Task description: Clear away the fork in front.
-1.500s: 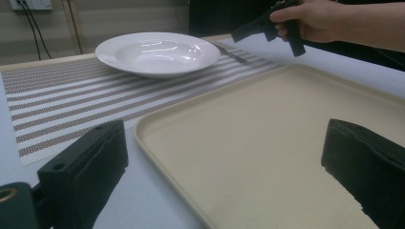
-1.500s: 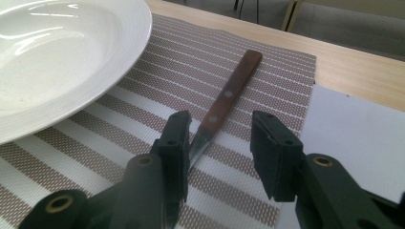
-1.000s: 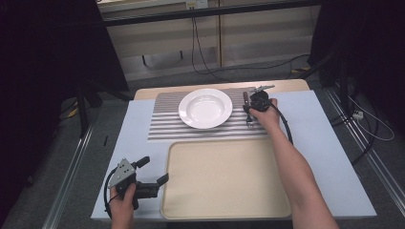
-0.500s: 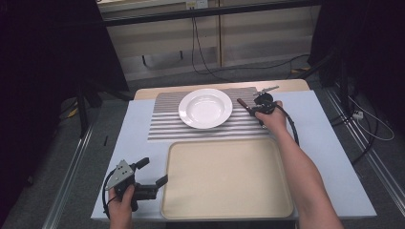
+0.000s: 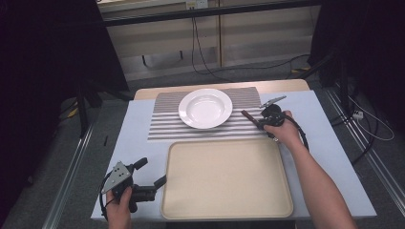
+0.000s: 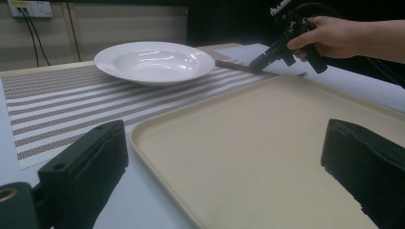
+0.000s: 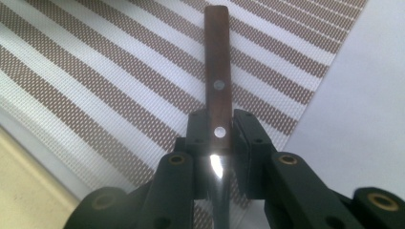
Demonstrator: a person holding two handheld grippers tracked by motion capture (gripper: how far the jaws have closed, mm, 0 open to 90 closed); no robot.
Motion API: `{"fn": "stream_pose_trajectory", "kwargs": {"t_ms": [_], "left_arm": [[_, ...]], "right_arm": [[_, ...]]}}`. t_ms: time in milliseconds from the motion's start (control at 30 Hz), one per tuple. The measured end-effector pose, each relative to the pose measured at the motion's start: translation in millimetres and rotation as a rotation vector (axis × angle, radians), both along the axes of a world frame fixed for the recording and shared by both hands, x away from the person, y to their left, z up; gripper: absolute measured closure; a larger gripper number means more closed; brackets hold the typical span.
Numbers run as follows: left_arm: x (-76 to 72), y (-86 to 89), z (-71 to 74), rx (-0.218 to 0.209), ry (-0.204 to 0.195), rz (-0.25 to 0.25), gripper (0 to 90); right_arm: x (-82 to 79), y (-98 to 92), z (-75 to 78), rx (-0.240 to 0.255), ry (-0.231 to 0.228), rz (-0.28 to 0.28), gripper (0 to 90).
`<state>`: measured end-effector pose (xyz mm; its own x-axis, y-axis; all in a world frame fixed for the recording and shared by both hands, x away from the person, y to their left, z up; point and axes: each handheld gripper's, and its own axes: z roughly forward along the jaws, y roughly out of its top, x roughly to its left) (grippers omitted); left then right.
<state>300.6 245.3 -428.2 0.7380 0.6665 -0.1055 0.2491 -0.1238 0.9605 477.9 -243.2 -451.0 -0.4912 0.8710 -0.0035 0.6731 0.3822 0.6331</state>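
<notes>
A knife with a brown riveted wooden handle (image 7: 217,71) and a shiny blade is clamped in my right gripper (image 7: 219,126), which is shut on it where handle meets blade. In the high view the right gripper (image 5: 260,122) hovers over the right end of the striped placemat (image 5: 165,125), with the knife handle (image 5: 248,116) pointing left toward the white plate (image 5: 205,108). My left gripper (image 5: 152,172) rests at the table's front left, open and holding nothing, its jaws facing the beige tray (image 5: 224,176).
The left gripper view looks across the tray (image 6: 267,143) to the plate (image 6: 154,61) and the far hand with its gripper (image 6: 260,59). White table surface (image 7: 363,95) lies right of the placemat (image 7: 119,71). Cables trail on the floor behind the table.
The right gripper has drawn slightly nearer and turned, swinging the knife handle from pointing away to pointing left toward the plate. The left gripper has stayed put.
</notes>
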Motion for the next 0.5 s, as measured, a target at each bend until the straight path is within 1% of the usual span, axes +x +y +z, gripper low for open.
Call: {"fn": "stream_pose_trajectory", "kwargs": {"t_ms": [33, 67, 133, 200, 233, 267, 300, 333, 367, 400, 467, 500], "left_arm": [[0.0, -0.5, -0.4, -0.002, 0.007, 0.001, 2.4], [0.0, -0.5, -0.4, -0.002, 0.007, 0.001, 2.4], [0.3, -0.4, 0.3, -0.003, 0.002, 0.003, 2.4], [0.2, -0.6, 0.3, -0.008, 0.002, 0.004, 2.4], [0.2, -0.5, 0.4, -0.007, 0.002, 0.004, 2.4], [0.4, -0.3, 0.2, -0.008, 0.003, 0.003, 2.4], [1.2, 0.4, 0.0, -0.001, 0.002, -0.004, 2.4], [1.5, 0.1, -0.5, -0.004, 0.004, -0.004, 2.4], [2.0, -0.4, -1.1, -0.004, 0.008, -0.002, 2.4], [2.0, -0.4, -1.1, -0.004, 0.008, -0.002, 2.4], [2.3, -0.6, -0.9, -0.004, 0.007, -0.004, 2.4], [2.3, -0.5, -0.4, 0.004, 0.003, -0.008, 2.4]], "right_arm": [[-1.1, 1.1, -0.5, -0.011, -0.008, -0.002, 77.6], [-1.1, 1.1, -0.5, -0.011, -0.008, -0.002, 77.6], [1.4, 1.0, 0.4, 0.005, 0.018, -0.025, 77.1], [2.9, 1.2, 1.4, -0.001, 0.029, -0.017, 76.7], [2.9, 1.7, 1.7, -0.011, 0.027, -0.015, 76.2], [2.9, 1.7, 1.7, -0.011, 0.027, -0.015, 76.2], [1.5, 2.0, 1.0, -0.021, 0.009, -0.006, 76.0], [1.5, 2.0, 1.0, -0.021, 0.009, -0.006, 76.0], [0.1, 1.2, 0.3, -0.003, 0.008, -0.019, 78.0], [-0.3, 1.5, 0.2, -0.012, 0.001, -0.011, 78.0], [-0.9, 2.3, 0.8, -0.018, 0.005, -0.01, 78.1], [-1.8, 3.5, 2.4, -0.039, 0.012, 0.006, 78.1]]}}
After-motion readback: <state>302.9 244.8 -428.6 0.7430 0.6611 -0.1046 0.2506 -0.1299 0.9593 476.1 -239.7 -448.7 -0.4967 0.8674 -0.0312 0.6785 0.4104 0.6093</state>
